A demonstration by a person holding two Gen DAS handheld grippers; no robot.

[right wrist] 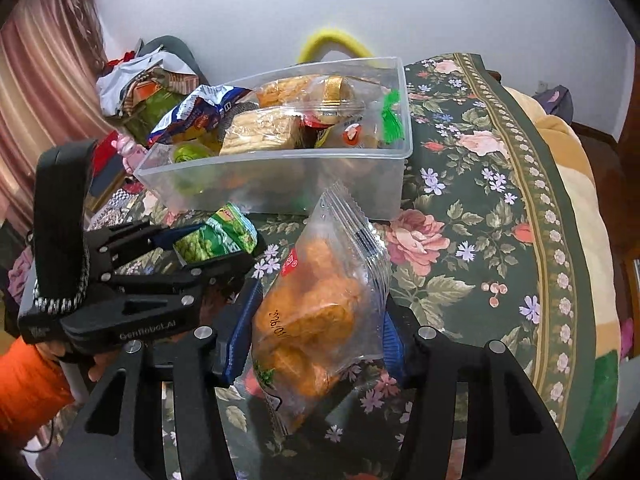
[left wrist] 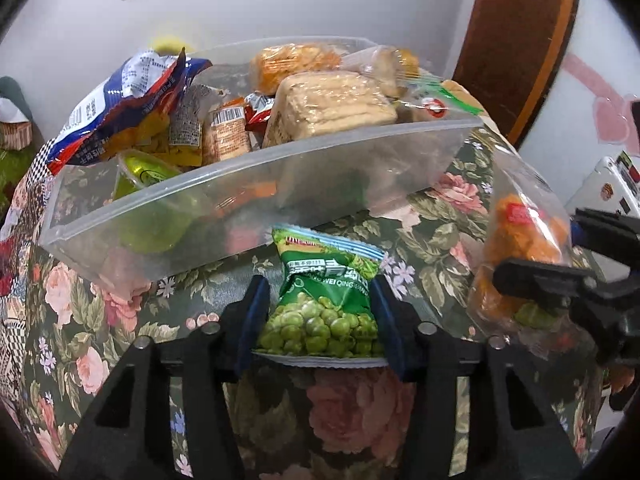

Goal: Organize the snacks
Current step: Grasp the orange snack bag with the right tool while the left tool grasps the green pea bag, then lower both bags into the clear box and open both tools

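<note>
Floral tablecloth (right wrist: 472, 240) before a pale wall, with one clear plastic bin (left wrist: 256, 196) of snacks at the far side. The left gripper (left wrist: 320, 312) pinches one green pea packet (left wrist: 324, 292), and the right gripper (right wrist: 320, 332) pinches one clear bag of orange snacks (right wrist: 316, 312), both just near of the bin's front wall. Open cloth lies to the right of the bin.

A clear plastic bin (right wrist: 280, 176) heaped with snack packets blocks the 12 o'clock path on the floral tablecloth (right wrist: 480, 240). Its near wall stands just beyond the left gripper (left wrist: 320, 312) and the right gripper (right wrist: 316, 332), side by side and crowding each other. Bare cloth at 2 to 4 o'clock, right of the bin, leaves passing room.
</note>
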